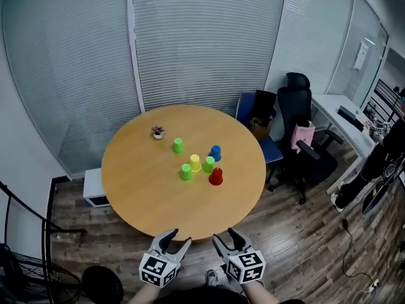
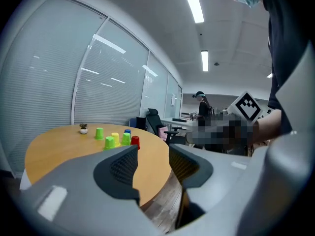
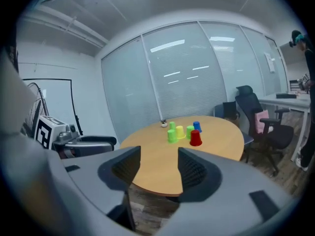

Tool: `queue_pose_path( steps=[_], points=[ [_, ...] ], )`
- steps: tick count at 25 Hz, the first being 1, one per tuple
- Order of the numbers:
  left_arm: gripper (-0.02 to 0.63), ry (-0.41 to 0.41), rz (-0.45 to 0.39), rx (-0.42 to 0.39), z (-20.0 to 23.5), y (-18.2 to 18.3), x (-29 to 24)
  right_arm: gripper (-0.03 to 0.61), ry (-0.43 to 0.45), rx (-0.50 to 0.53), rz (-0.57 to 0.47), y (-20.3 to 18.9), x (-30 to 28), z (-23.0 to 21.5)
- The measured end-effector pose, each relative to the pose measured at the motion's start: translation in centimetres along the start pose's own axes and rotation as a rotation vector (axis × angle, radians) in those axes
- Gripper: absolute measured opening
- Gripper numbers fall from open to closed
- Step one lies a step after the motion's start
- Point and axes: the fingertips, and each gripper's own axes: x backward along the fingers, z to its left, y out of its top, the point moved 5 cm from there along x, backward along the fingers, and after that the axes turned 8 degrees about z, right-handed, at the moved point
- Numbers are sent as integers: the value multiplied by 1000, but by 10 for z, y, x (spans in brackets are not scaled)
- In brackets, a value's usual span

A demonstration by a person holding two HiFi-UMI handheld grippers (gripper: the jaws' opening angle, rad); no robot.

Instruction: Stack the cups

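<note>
Stacking not yet begun
Cups [image 1: 195,163] loose mid-frame on worktop [image 1: 139,176]; left hand-held gripper [image 1: 177,238] and right hand-held gripper [image 1: 226,236] at bottom edge, wide, empty; next, probably reach in for one cup

We found the cups [image 1: 195,163] clustered mid-table [image 1: 139,182], a small plant [image 1: 157,132] behind-left of them, an office chair [image 1: 302,128] at right.

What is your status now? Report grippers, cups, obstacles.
Left gripper and right gripper open, empty, at near edge of table. Six cups upside down, unstacked, mid-table. Nothing in the way; small plant beyond them.
</note>
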Motion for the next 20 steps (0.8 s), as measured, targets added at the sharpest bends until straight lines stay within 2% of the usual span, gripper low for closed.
queue_pose_path(
  steps=[11, 15, 20],
  points=[
    [184, 161, -1, 78, 17, 21, -58, 206, 132, 81, 35, 41, -48, -64],
    [184, 182, 21, 101, 35, 21, -70, 206, 143, 80, 51, 50, -70, -72],
    [184, 167, 32, 103, 69, 28, -90, 206, 128, 68, 70, 61, -103, -77]
  ],
)
